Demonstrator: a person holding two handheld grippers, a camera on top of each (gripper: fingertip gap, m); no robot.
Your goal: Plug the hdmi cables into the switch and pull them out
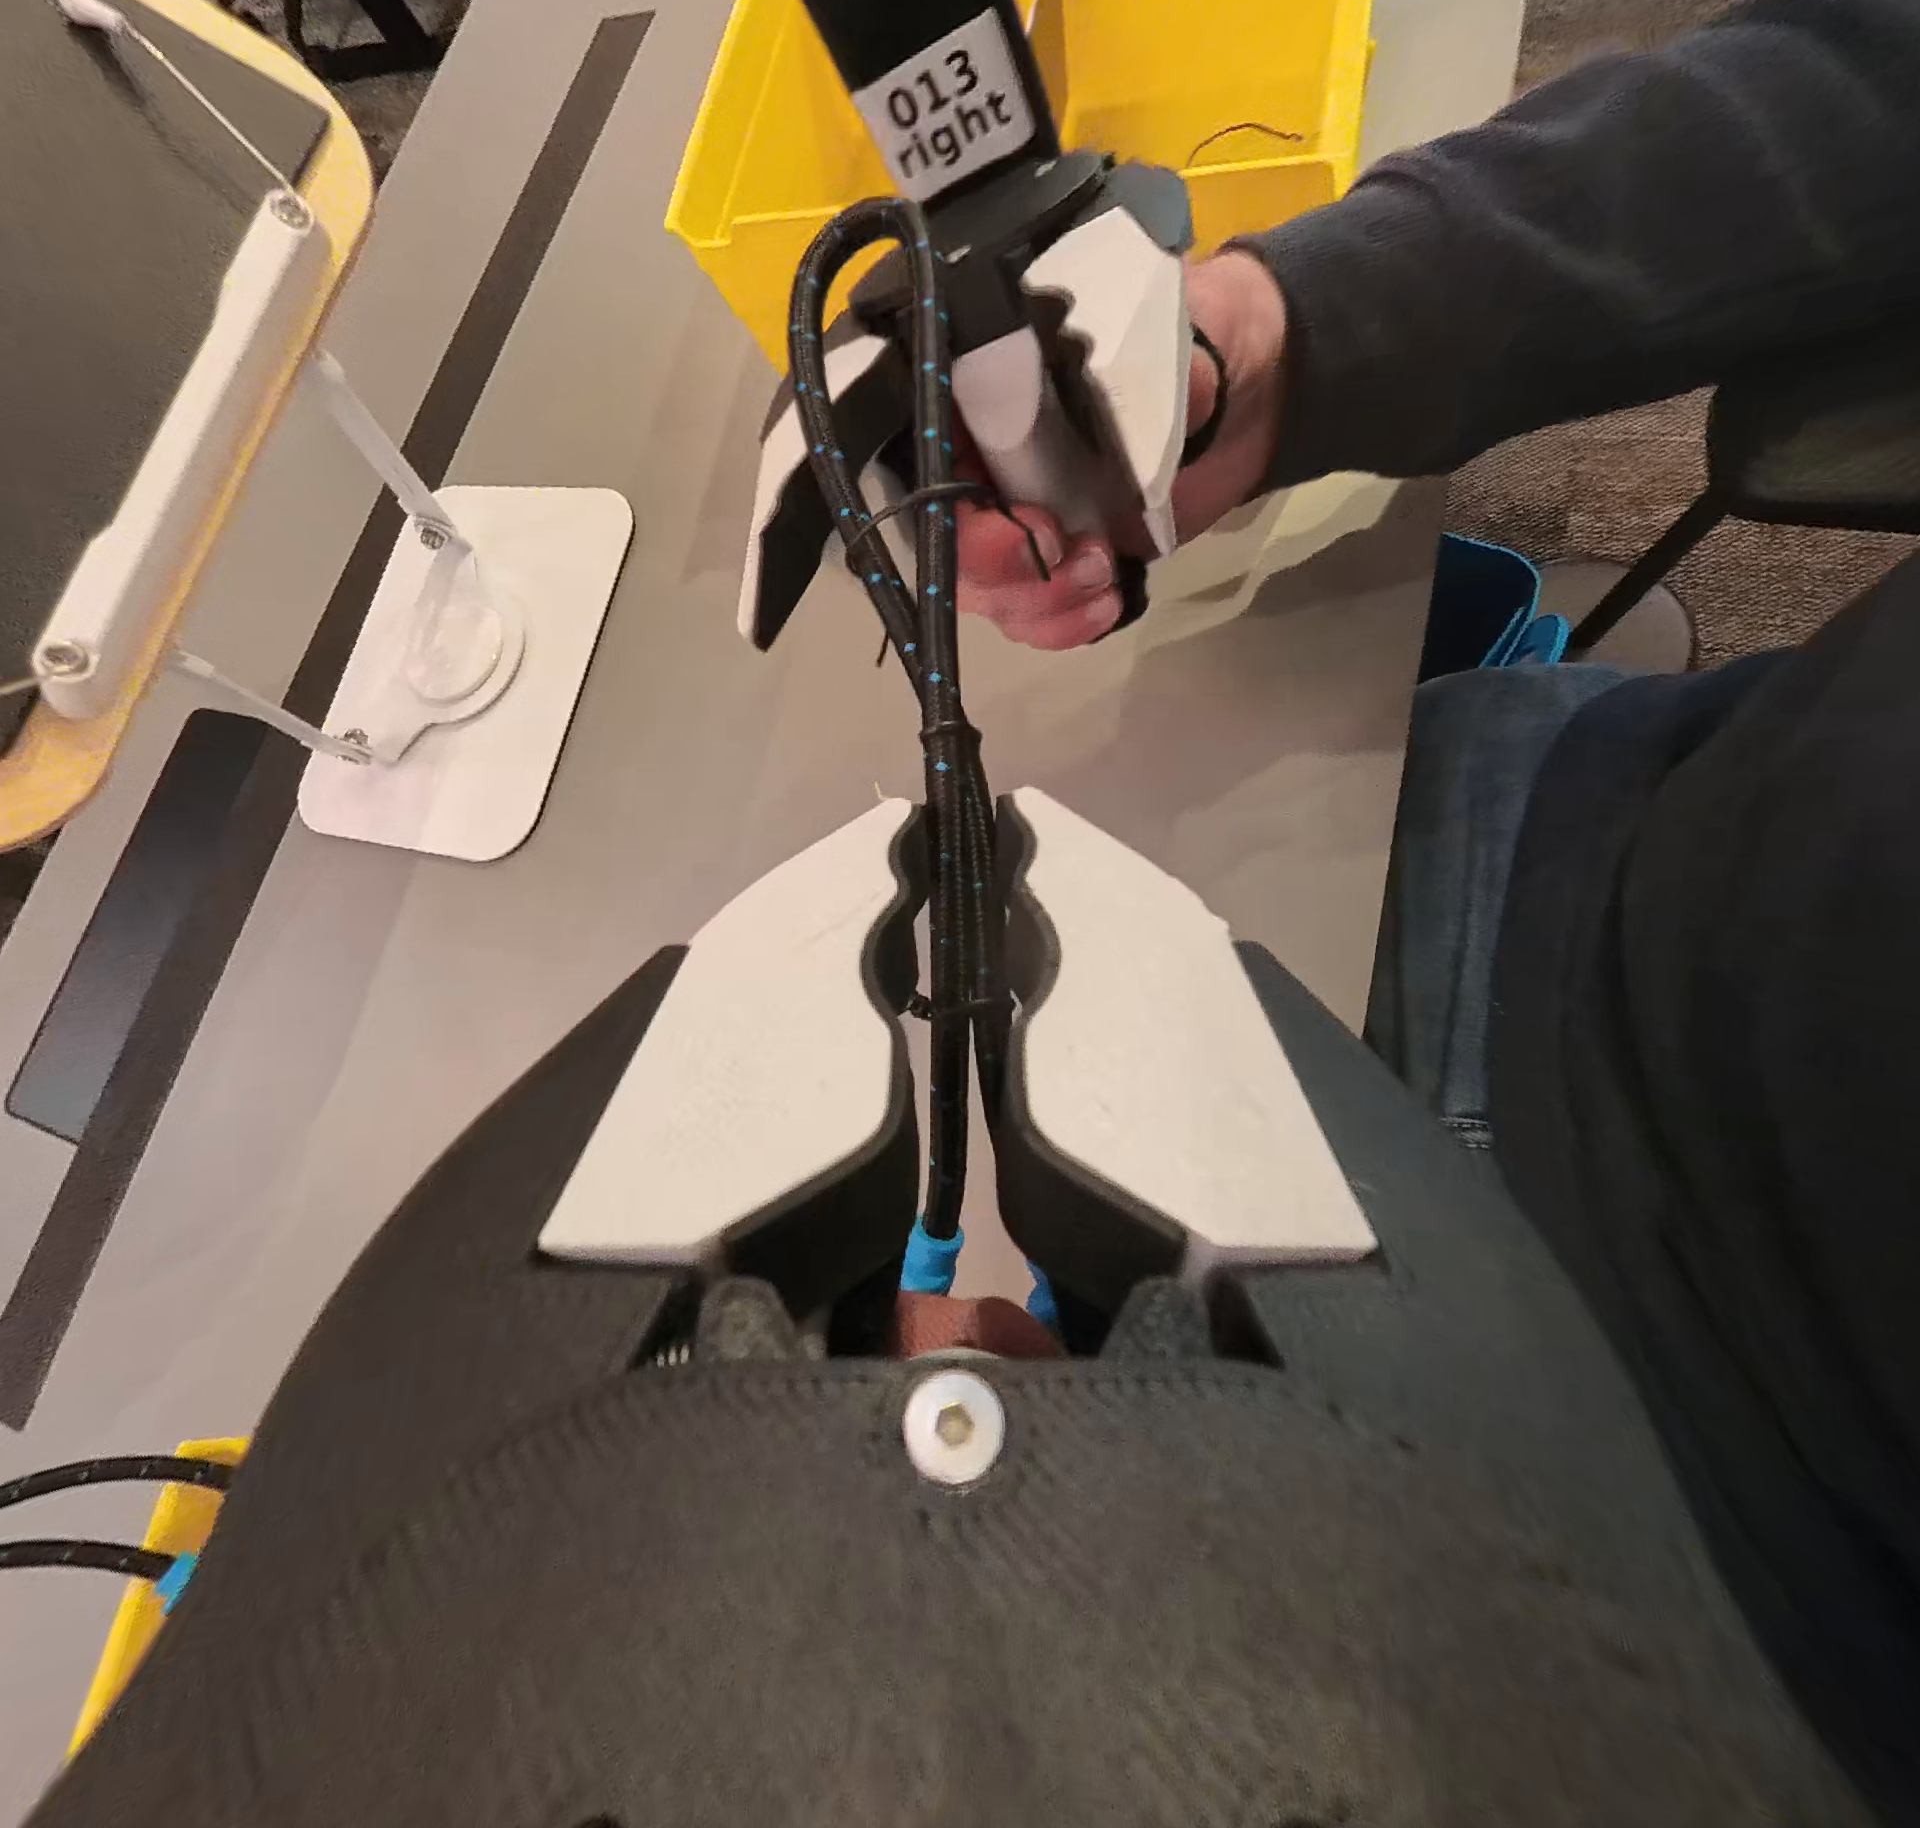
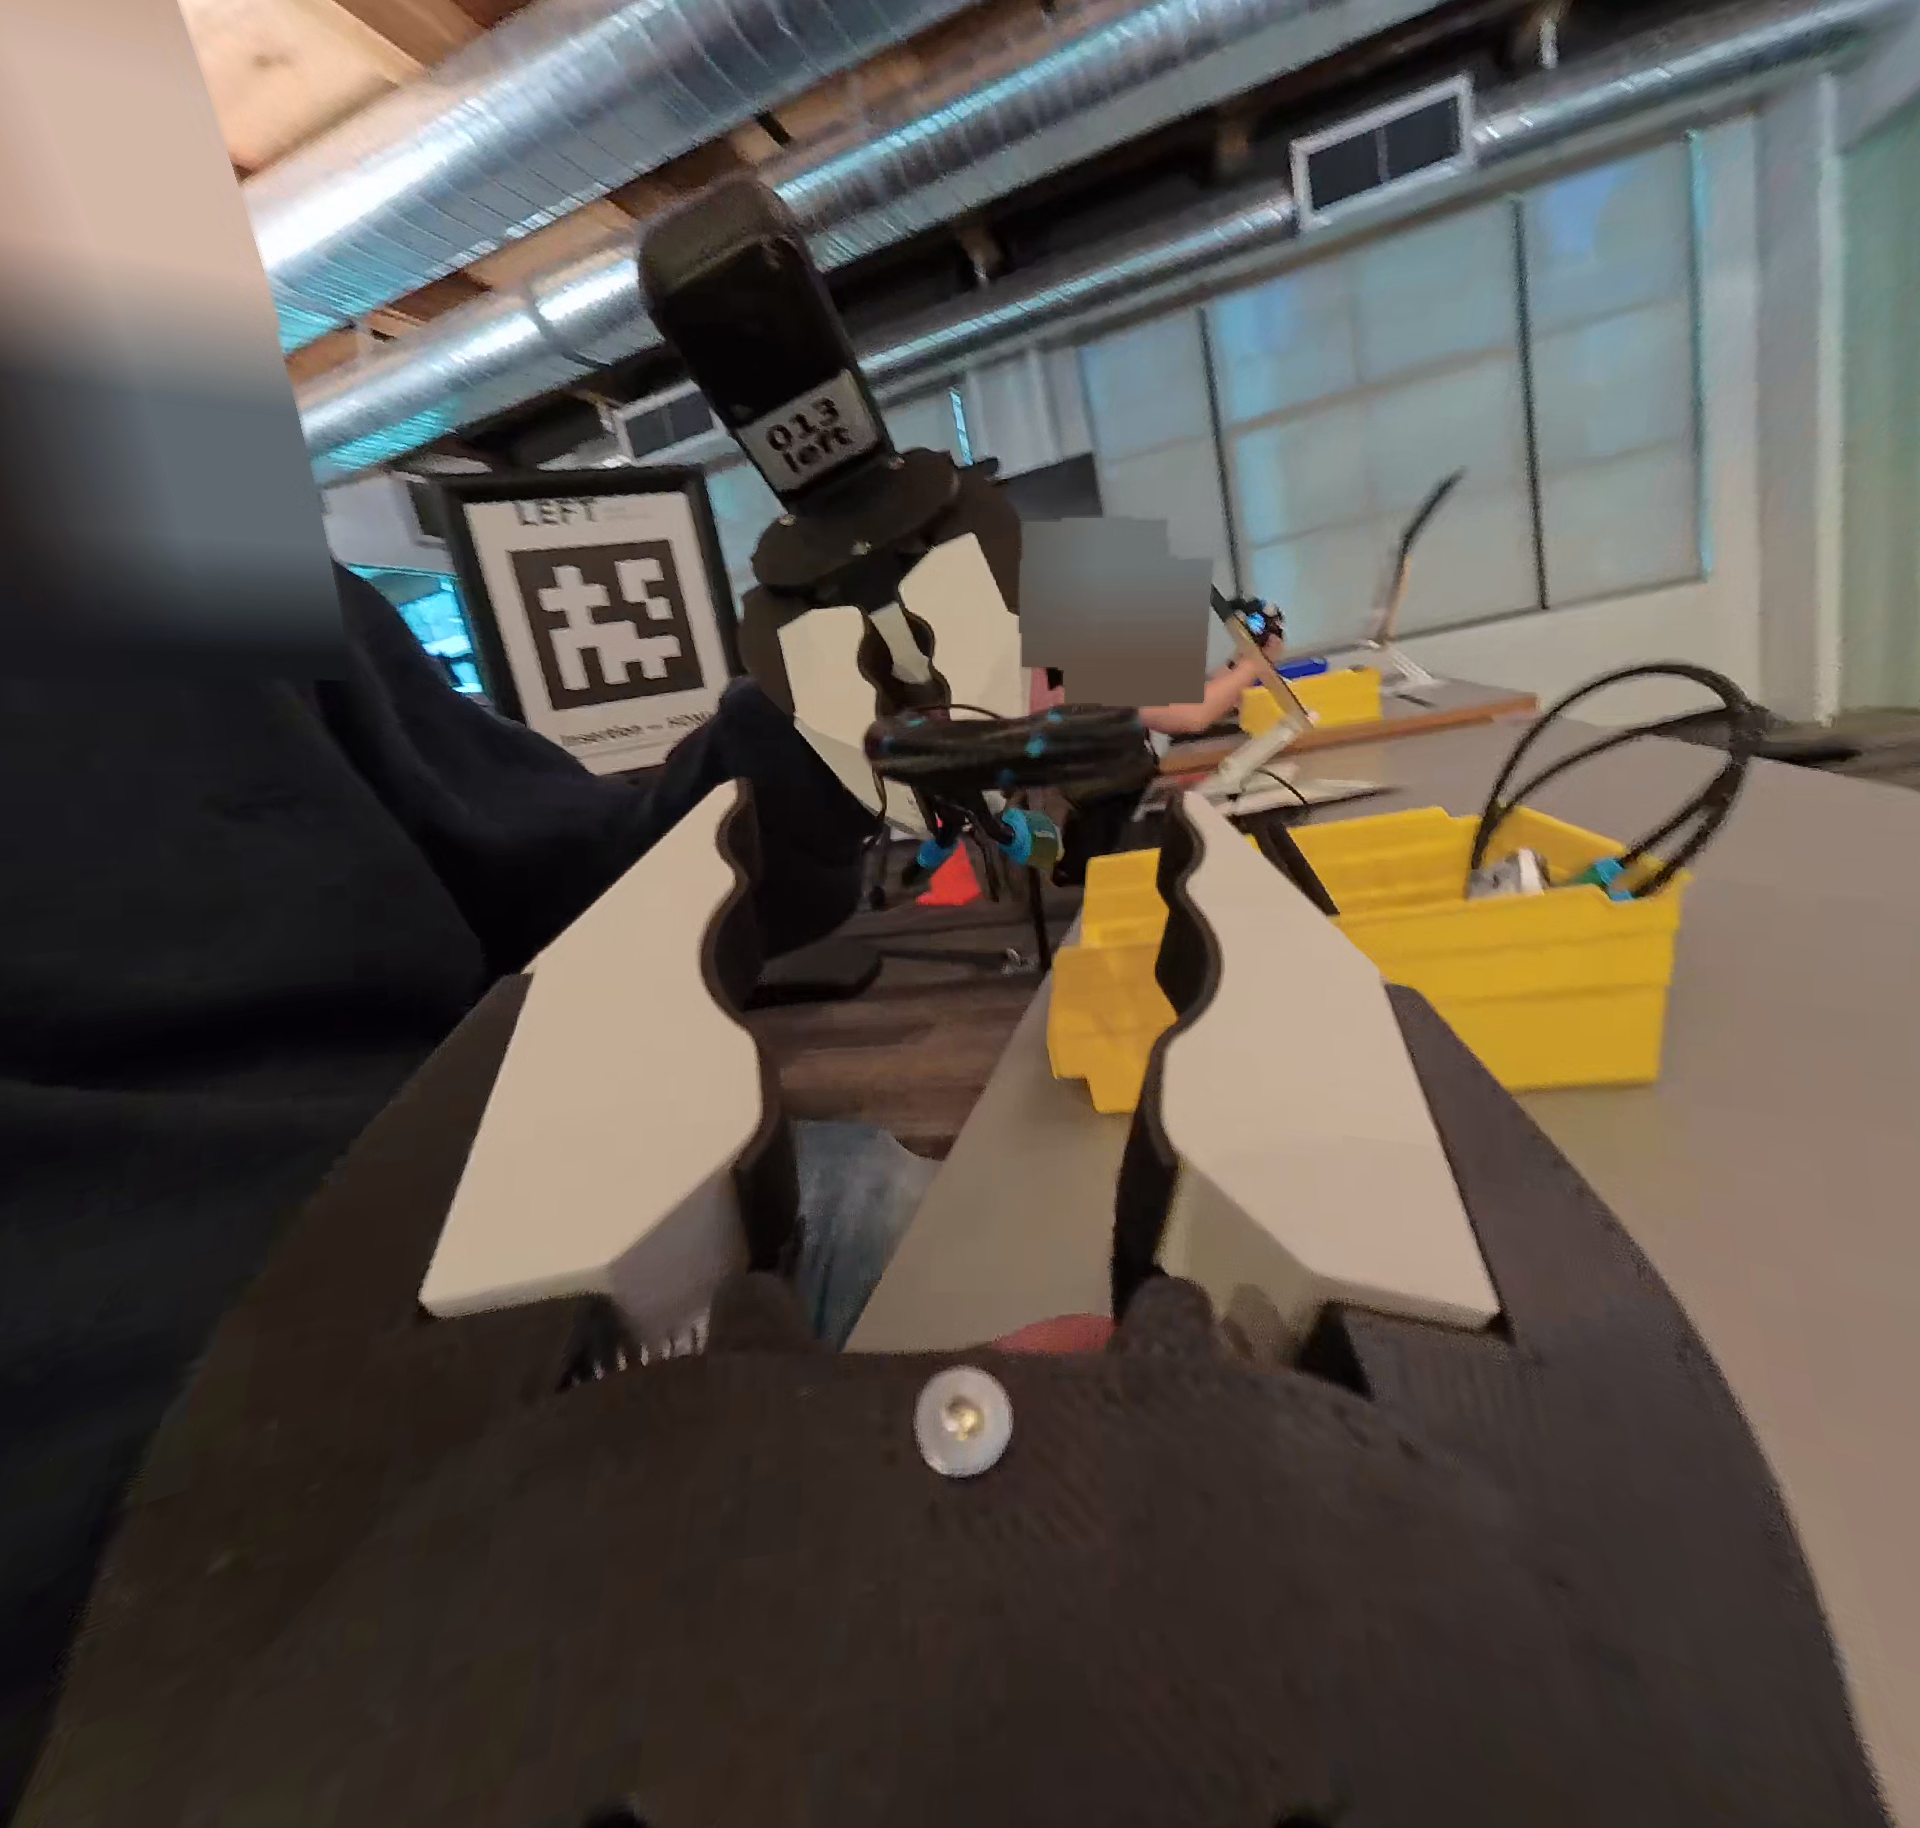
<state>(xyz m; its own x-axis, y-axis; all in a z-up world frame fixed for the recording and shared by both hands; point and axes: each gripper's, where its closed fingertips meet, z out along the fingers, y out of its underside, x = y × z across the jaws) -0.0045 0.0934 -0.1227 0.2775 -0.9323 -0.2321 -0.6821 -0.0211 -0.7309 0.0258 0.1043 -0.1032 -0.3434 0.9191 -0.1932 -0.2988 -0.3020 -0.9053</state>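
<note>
While the left hand-held gripper (image 1: 961, 843) clamps the tied cable bundle (image 1: 951, 905), right hand-held gripper (image 2: 961, 843) gapes empty; nothing plugged, bin (image 2: 1507, 957) at 2 o'clock.

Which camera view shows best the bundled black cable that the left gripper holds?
The left wrist view: the cable bundle runs lengthwise between the closed left gripper, ties and blue flecks sharp. In the right wrist view the same bundle appears far off, end-on and blurred, beyond the open right gripper.
</note>
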